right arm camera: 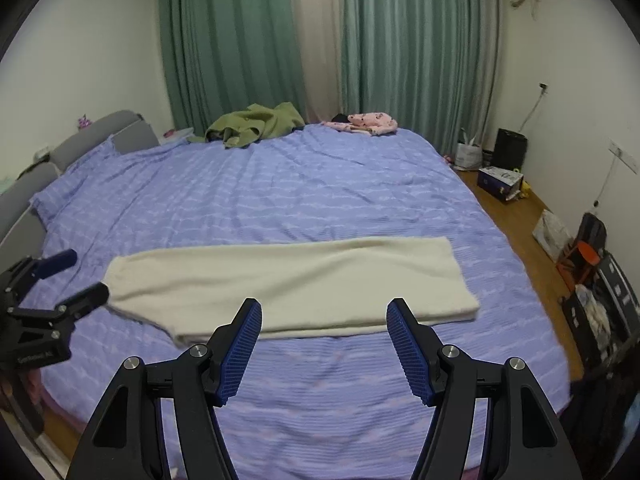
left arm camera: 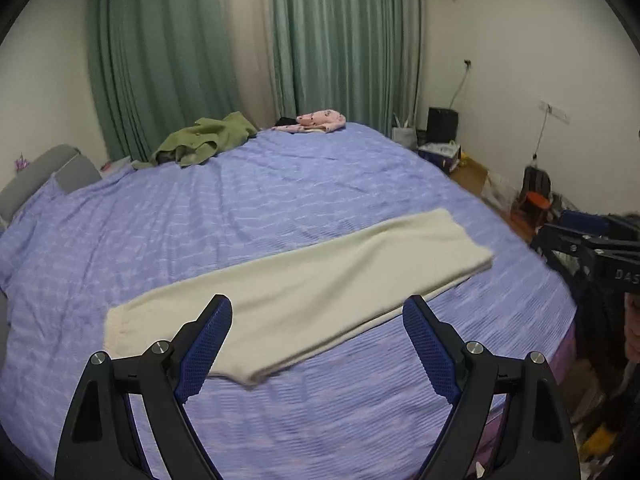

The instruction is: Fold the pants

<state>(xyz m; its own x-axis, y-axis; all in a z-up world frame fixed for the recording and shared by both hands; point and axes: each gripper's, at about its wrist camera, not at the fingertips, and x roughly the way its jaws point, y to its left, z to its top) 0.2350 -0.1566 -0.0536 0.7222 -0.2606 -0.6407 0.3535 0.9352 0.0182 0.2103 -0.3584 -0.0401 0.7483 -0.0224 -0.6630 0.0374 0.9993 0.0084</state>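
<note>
The pants [right arm camera: 292, 284] lie flat on the bed [right arm camera: 320, 184], already a long cream strip running left to right across both views; both grippers hang above the near edge, jaws spread wide, holding nothing; the left gripper [left arm camera: 318, 334] is nearer the left end, the right gripper [right arm camera: 324, 338] nearer the middle, so the end-to-end fold likely starts from the left.

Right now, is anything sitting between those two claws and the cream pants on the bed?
Nothing visible. Both the left claw and the right claw are open above bare purple bedsheet, with the cream pants just ahead. The green garment lies far behind.
</note>
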